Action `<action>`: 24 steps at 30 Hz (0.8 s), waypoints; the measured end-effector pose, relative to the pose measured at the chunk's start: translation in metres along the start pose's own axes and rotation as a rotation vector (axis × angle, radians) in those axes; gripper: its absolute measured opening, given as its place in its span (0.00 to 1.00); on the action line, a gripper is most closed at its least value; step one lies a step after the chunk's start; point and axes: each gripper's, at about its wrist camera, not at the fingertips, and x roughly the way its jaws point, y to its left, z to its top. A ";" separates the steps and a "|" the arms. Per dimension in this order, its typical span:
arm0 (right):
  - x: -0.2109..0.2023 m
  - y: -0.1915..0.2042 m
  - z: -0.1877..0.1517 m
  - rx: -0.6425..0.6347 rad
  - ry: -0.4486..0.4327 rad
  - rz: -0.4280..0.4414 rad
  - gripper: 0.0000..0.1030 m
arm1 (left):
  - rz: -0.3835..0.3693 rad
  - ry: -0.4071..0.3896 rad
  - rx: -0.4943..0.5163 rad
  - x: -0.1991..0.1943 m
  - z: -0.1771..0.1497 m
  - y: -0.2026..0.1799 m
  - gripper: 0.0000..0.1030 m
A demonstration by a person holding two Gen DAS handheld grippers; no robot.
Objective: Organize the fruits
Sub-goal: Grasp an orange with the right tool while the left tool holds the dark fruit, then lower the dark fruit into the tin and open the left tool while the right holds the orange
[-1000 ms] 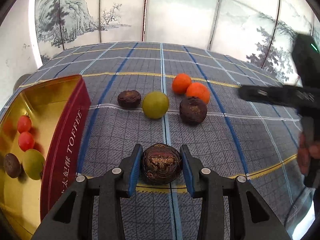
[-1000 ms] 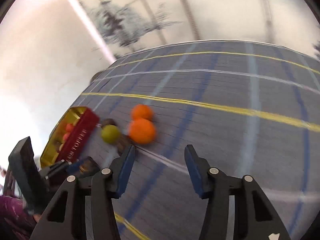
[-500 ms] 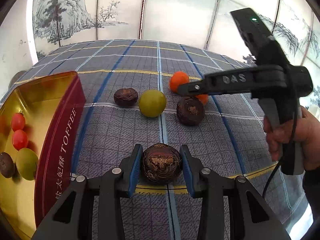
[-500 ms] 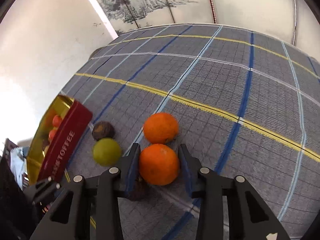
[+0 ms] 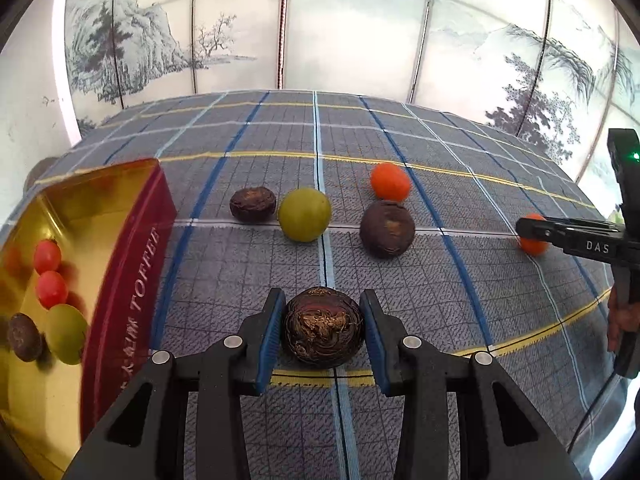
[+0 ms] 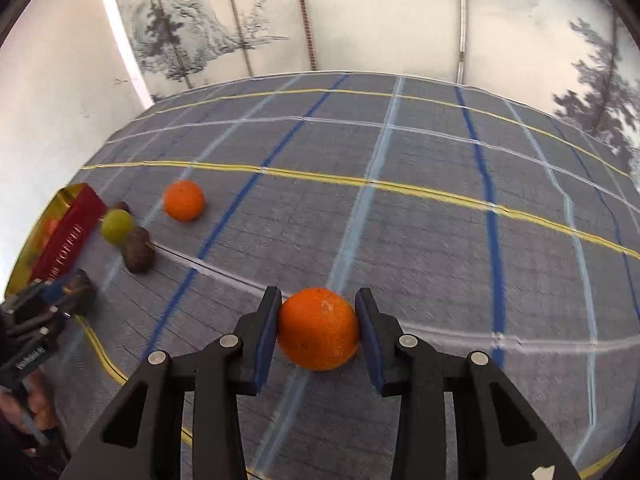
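Left wrist view: left gripper (image 5: 322,334) closed on dark fruit (image 5: 322,332), lower centre | right gripper (image 6: 316,330) closed on orange (image 6: 318,328) | risk: round fruit may be squeezed out, rolling off table (image 5: 400,280).

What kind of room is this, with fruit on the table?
Probably a room in a home, maybe a dining area: a table under a grey plaid cloth, a folding screen painted with ink trees and hills behind it, and a gold toffee tin holding fruit.
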 end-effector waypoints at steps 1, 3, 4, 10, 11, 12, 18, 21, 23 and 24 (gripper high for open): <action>0.001 0.001 0.000 -0.011 -0.004 -0.010 0.34 | 0.002 0.002 -0.005 -0.003 0.001 0.000 0.38; 0.001 0.001 -0.004 -0.027 -0.034 -0.018 0.35 | -0.007 -0.014 -0.031 -0.014 0.003 0.004 0.38; 0.002 0.001 -0.006 -0.022 -0.047 -0.013 0.35 | -0.007 -0.027 -0.038 -0.021 0.005 0.005 0.38; 0.012 0.006 -0.003 -0.020 -0.011 0.004 0.35 | 0.006 -0.089 -0.071 -0.065 0.014 0.019 0.38; 0.012 0.006 -0.004 -0.018 -0.012 0.006 0.35 | 0.007 -0.093 -0.080 -0.071 0.014 0.023 0.38; 0.012 0.008 -0.004 -0.015 -0.012 0.008 0.34 | 0.012 -0.095 -0.087 -0.077 0.014 0.027 0.38; 0.009 0.003 -0.007 0.007 -0.016 0.012 0.34 | 0.045 -0.114 -0.118 -0.109 0.005 0.054 0.38; 0.009 0.003 -0.007 0.003 -0.015 0.009 0.34 | 0.074 -0.107 -0.130 -0.117 -0.003 0.071 0.38; 0.010 0.003 -0.007 0.002 -0.014 0.008 0.34 | 0.089 -0.103 -0.152 -0.121 -0.009 0.086 0.38; 0.010 0.003 -0.006 0.002 -0.014 0.007 0.34 | 0.100 -0.102 -0.161 -0.122 -0.011 0.091 0.38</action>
